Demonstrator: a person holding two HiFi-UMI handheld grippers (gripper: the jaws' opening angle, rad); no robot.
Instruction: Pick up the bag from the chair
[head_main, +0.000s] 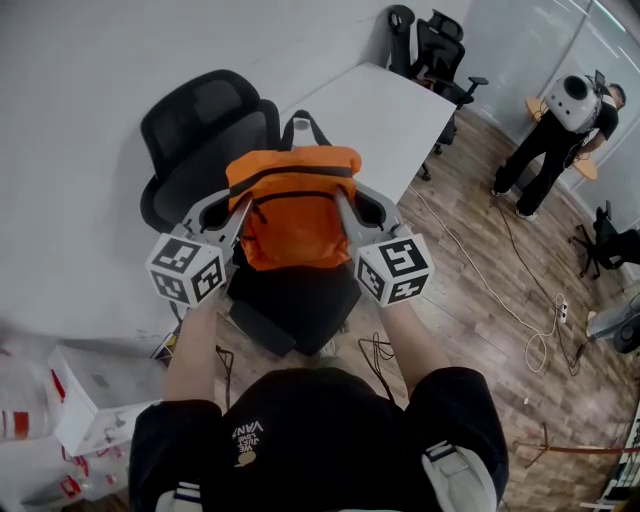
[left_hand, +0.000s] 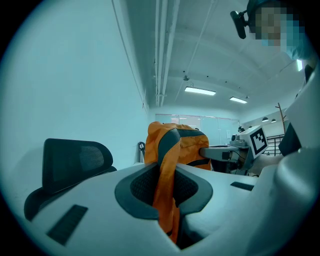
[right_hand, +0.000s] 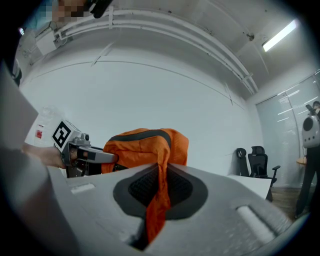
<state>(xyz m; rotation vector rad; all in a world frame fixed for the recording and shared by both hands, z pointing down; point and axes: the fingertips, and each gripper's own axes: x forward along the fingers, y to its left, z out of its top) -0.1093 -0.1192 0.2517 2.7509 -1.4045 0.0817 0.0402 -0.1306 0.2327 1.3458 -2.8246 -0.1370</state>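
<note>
Two grippers sit nearest, the left gripper (head_main: 242, 210) and the right gripper (head_main: 343, 204), each with its jaws clamped tight on a fold of orange fabric at one side of the bag (head_main: 295, 215). The bag hangs between them over the seat of the black chair (head_main: 205, 125), and beyond the chair stands a white table (head_main: 385, 115). Lifting well probably means raising both hands together and level, with a firm pinch so the thin fabric cannot slip and the bag clears the backrest.
</note>
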